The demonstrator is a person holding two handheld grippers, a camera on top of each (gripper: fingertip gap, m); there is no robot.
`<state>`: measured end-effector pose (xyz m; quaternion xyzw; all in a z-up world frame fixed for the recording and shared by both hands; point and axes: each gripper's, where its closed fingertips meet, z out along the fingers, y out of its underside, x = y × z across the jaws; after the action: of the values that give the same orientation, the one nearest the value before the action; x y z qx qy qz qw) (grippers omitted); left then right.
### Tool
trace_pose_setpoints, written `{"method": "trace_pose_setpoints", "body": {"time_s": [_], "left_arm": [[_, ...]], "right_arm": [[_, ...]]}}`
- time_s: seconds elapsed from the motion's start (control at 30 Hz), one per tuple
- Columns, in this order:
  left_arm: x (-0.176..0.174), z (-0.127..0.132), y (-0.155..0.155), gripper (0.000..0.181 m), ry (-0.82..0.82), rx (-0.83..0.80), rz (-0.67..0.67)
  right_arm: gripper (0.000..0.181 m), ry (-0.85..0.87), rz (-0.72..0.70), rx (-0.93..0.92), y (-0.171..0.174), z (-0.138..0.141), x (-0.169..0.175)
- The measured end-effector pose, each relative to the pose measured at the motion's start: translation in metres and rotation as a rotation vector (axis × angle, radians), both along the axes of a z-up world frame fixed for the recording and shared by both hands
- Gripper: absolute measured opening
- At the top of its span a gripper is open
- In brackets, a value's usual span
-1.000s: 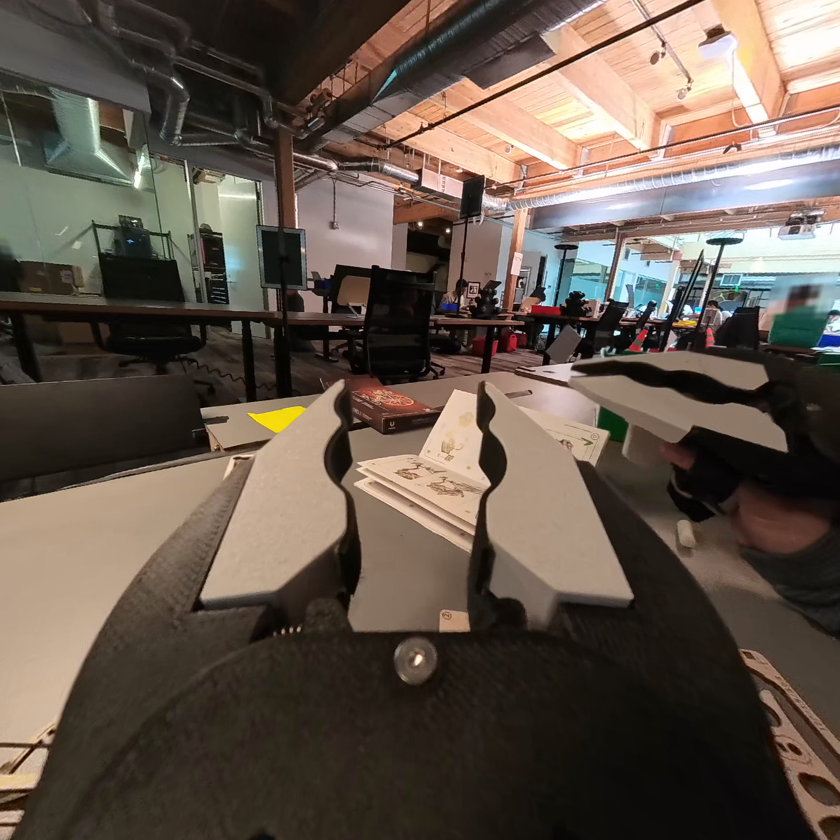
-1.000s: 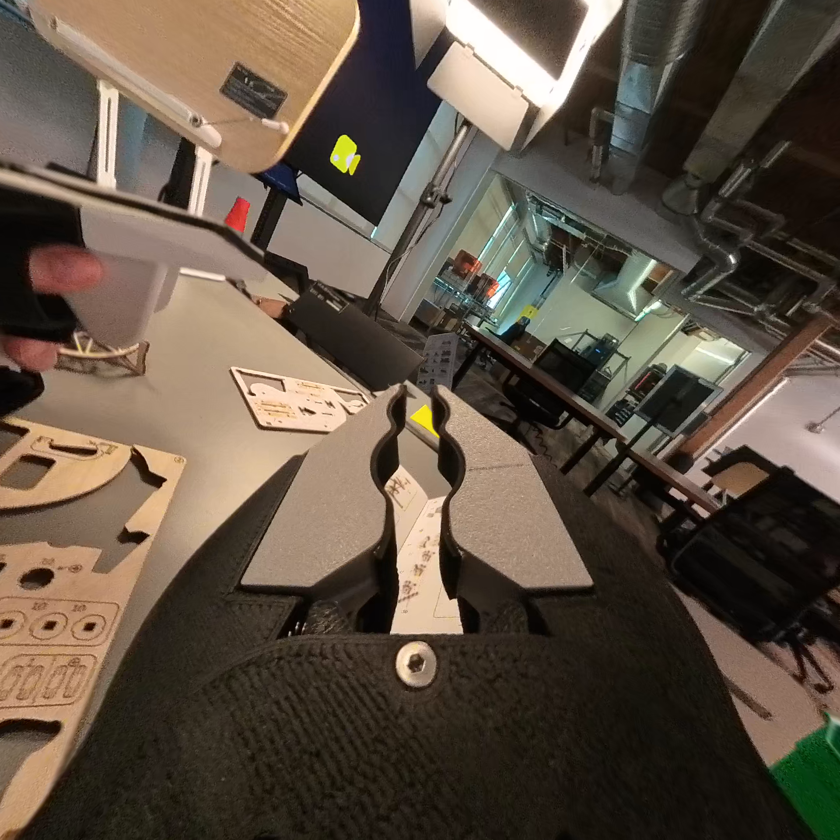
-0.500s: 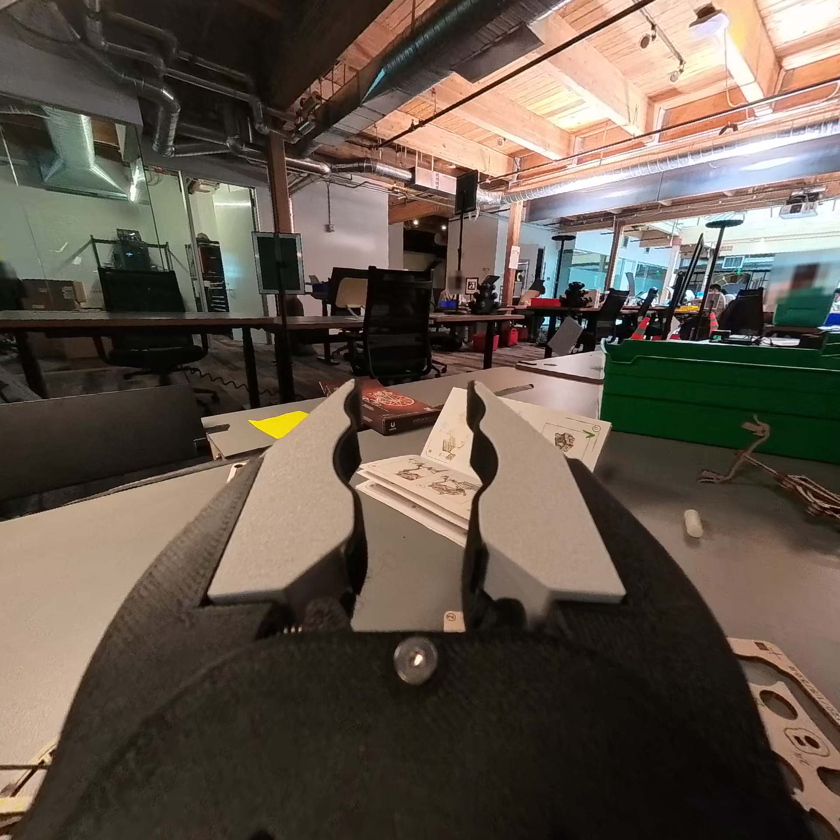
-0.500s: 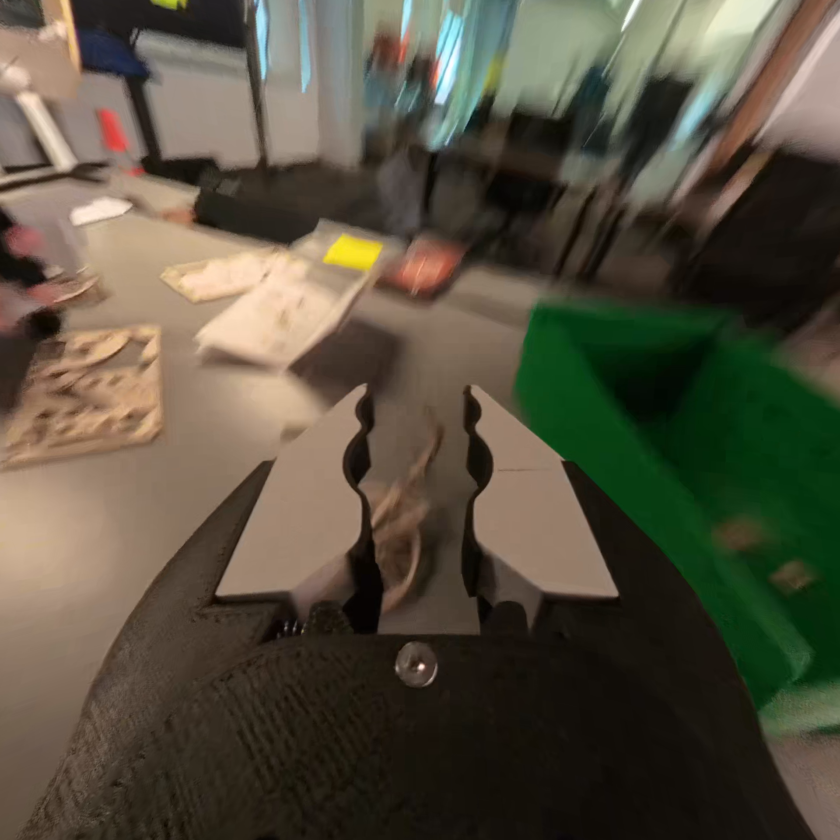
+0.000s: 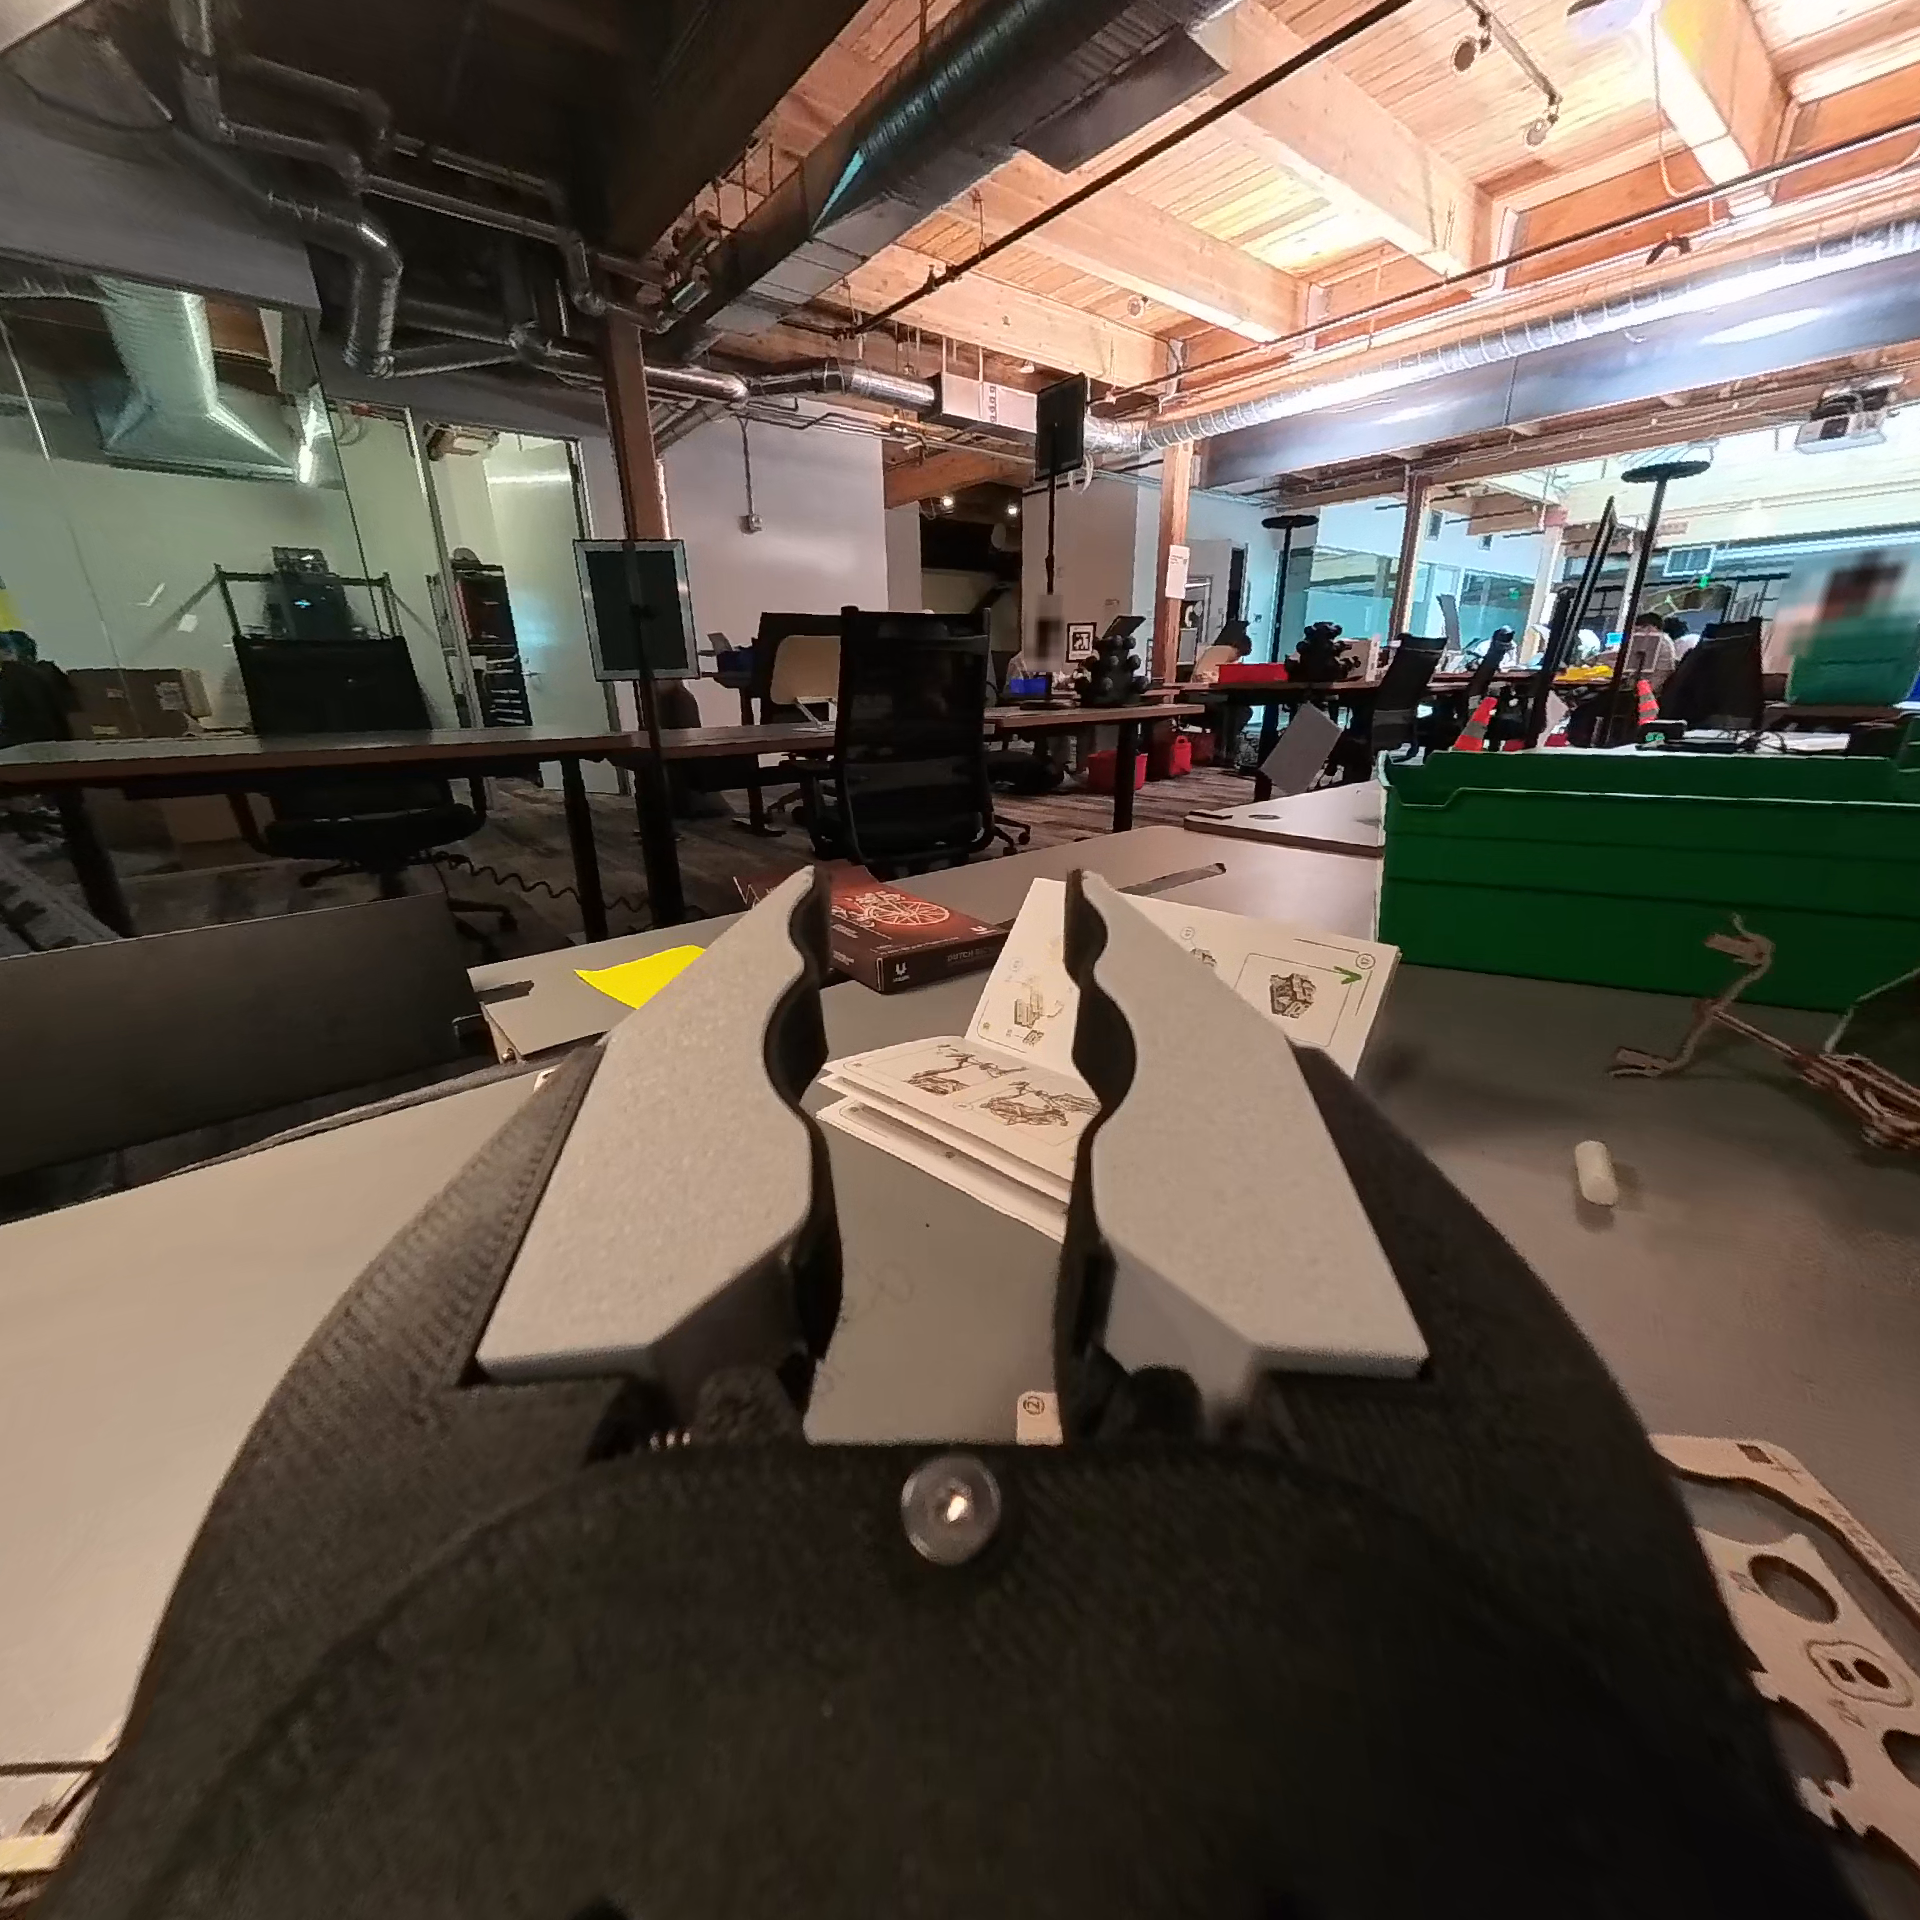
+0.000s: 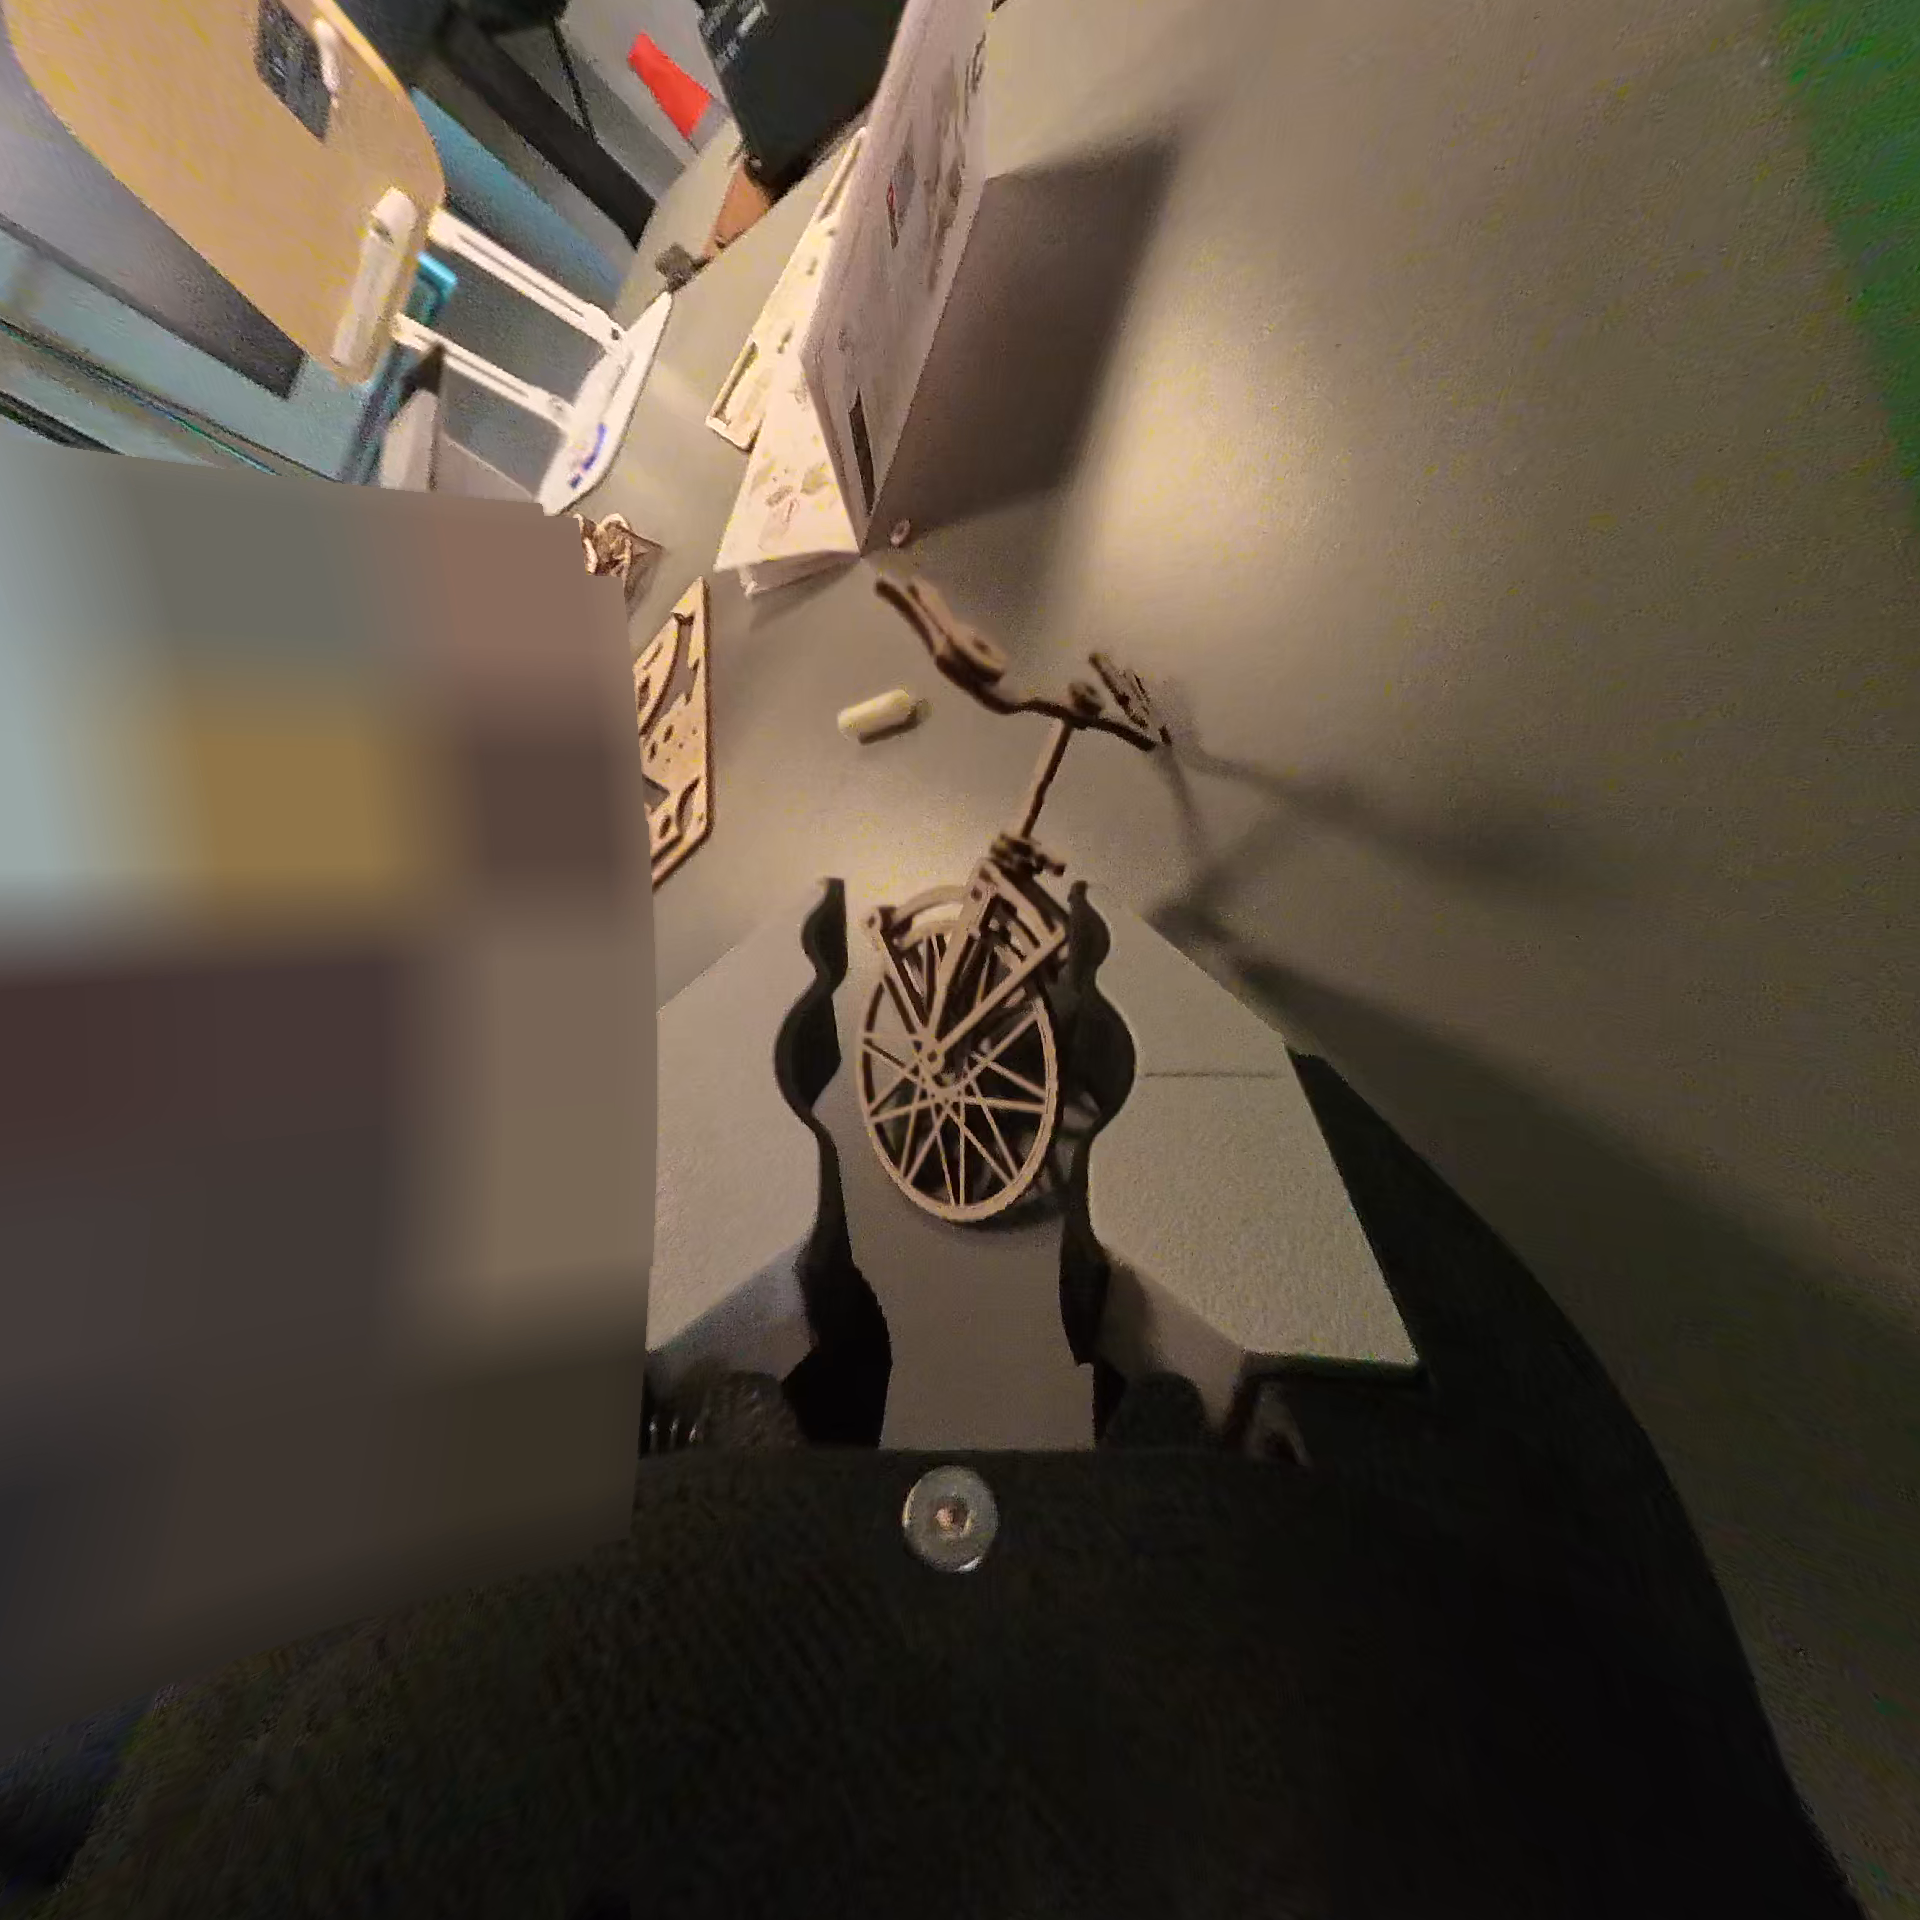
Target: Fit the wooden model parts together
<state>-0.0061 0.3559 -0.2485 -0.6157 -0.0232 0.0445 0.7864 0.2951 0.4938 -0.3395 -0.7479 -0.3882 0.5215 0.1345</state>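
Observation:
A wooden bicycle assembly (image 6: 961, 1081), a spoked wheel with fork and handlebar, lies on the grey table (image 6: 1455, 623). My right gripper (image 6: 956, 904) is open just above it, and the wheel sits between its two fingers; I cannot tell whether they touch it. The same assembly shows far right in the left wrist view (image 5: 1766, 1049). My left gripper (image 5: 940, 899) is open and empty, low over the table and pointing at the instruction booklet (image 5: 987, 1101). A punched wooden parts sheet (image 5: 1818, 1621) lies at its lower right and also shows in the right wrist view (image 6: 681, 748).
A green crate (image 5: 1652, 894) stands at the back right. A dark red box (image 5: 894, 930) and a yellow note (image 5: 634, 977) lie behind the booklet. A small white cylinder (image 5: 1595, 1184) lies loose on the table. A wood-headed desk lamp (image 6: 208, 135) stands beyond. Tip to tip, the grippers are about 35 cm apart.
My right gripper has swung out of the left wrist view and down over the wooden bicycle assembly, opening wider. My left gripper has stayed almost in place, its fingers slightly closer together.

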Motion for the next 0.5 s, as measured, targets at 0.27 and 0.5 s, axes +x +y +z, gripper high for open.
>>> {"method": "trace_pose_setpoints", "body": {"time_s": [0.27, 0.5], "left_arm": [[0.0, 0.0, 0.001, 0.044, 0.0, -0.001, -0.001], [0.0, 0.0, 0.001, 0.043, 0.003, -0.001, -0.002]], "right_arm": [[0.038, -0.031, 0.073, -0.011, 0.007, -0.001, -0.01], [0.035, -0.114, 0.136, -0.015, 0.006, -0.013, -0.016]]}}
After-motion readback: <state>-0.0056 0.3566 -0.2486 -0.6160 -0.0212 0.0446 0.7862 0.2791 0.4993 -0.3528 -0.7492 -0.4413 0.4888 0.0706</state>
